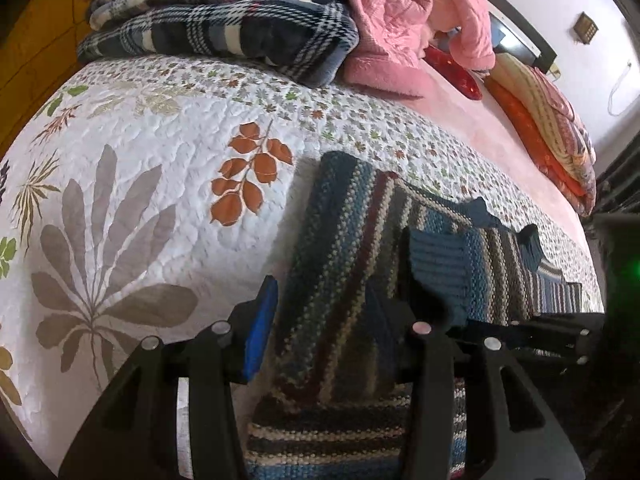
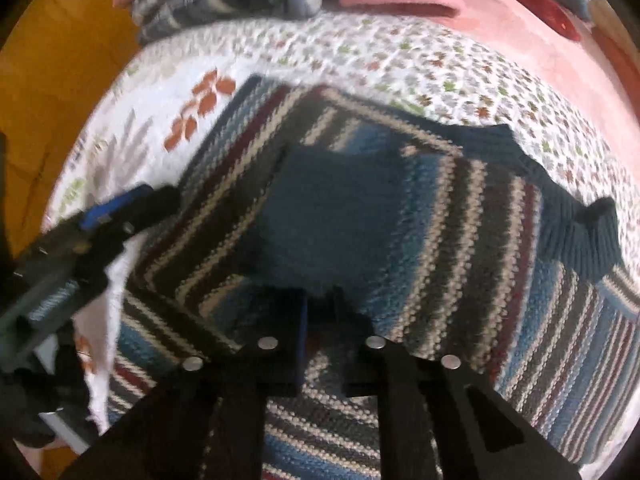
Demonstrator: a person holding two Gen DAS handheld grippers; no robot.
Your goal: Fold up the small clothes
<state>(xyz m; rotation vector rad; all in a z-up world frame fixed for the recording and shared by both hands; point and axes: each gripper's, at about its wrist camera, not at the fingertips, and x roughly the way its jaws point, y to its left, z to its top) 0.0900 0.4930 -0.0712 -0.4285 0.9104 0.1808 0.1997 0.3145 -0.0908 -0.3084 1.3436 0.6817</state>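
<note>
Sweater [image 1: 360,264] first, in my left wrist view: a striped knit in blue, dark grey, cream and maroon, lying on the leaf-print quilt [image 1: 160,152] from about 5 o'clock up toward 12. A sleeve with a blue ribbed cuff is folded across its body. My left gripper [image 1: 340,332] straddles the near part of the sweater, jaws apart, with the knit between them; the blue-padded finger [image 1: 262,328] stands at the sweater's left edge, the other finger presses into the fabric at the cuff. At 12 o'clock, well apart from the sweater, sits a folded plaid blanket [image 1: 224,28] with a pink blanket [image 1: 416,20] just beside it. Striped orange pillows [image 1: 548,128] lie at 2 o'clock.

Right wrist view, somewhat blurred: the sweater [image 2: 400,208] fills the middle, folded sleeve on top, ribbed collar at 3 o'clock. My right gripper [image 2: 322,320] is down on the near part of the knit at 6 o'clock, its 2 fingers close together with a narrow gap; I cannot tell whether they pinch fabric. The left gripper [image 2: 132,208] shows at 9 o'clock, at the sweater's edge. The quilt [image 2: 400,64] runs around it.
</note>
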